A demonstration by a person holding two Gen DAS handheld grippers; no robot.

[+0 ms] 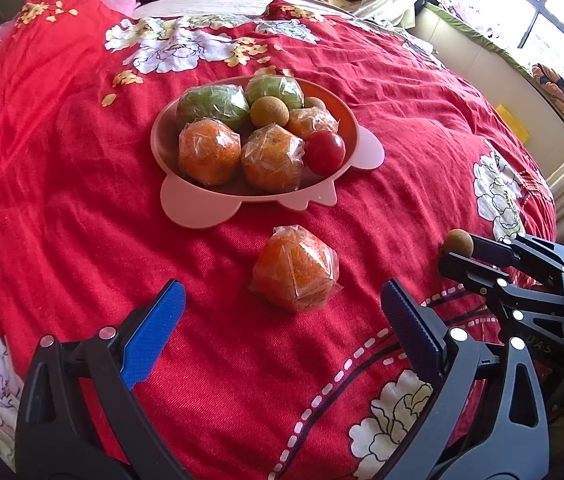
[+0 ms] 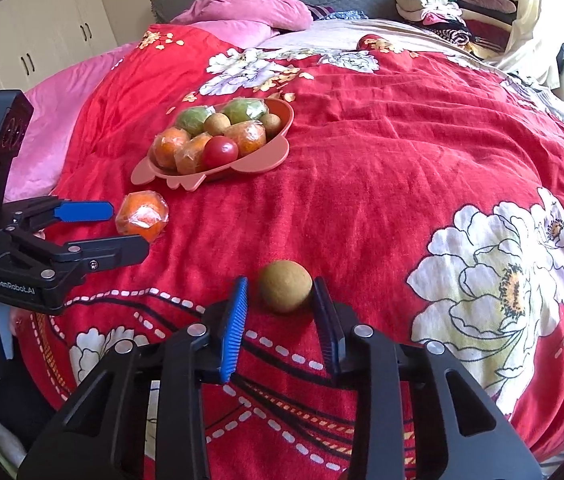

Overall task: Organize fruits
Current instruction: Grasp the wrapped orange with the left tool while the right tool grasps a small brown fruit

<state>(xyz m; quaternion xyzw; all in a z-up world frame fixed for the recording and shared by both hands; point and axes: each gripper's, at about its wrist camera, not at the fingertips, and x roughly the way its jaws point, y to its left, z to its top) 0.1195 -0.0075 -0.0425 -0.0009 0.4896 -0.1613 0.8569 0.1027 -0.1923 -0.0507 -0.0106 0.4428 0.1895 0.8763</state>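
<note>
Daylight is pouring in from the window (image 1: 538, 12), which is blowing out to white glare. The red bedspread (image 1: 82, 160) is glowing evenly lit and saturated, with only soft shadows pooling under the pink plate (image 1: 186, 208). Both fisheye views are bending strongly toward the rims, where dark vignetting is closing in and detail is smearing slightly

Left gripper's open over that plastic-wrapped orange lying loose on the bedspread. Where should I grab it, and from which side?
Grip the wrapped orange across its round middle, coming straight ahead from the near side, where the left gripper already stands open and lined up with it. Pinch the fruit itself, not the loose wrap at its edges, which would likely slip.
</note>
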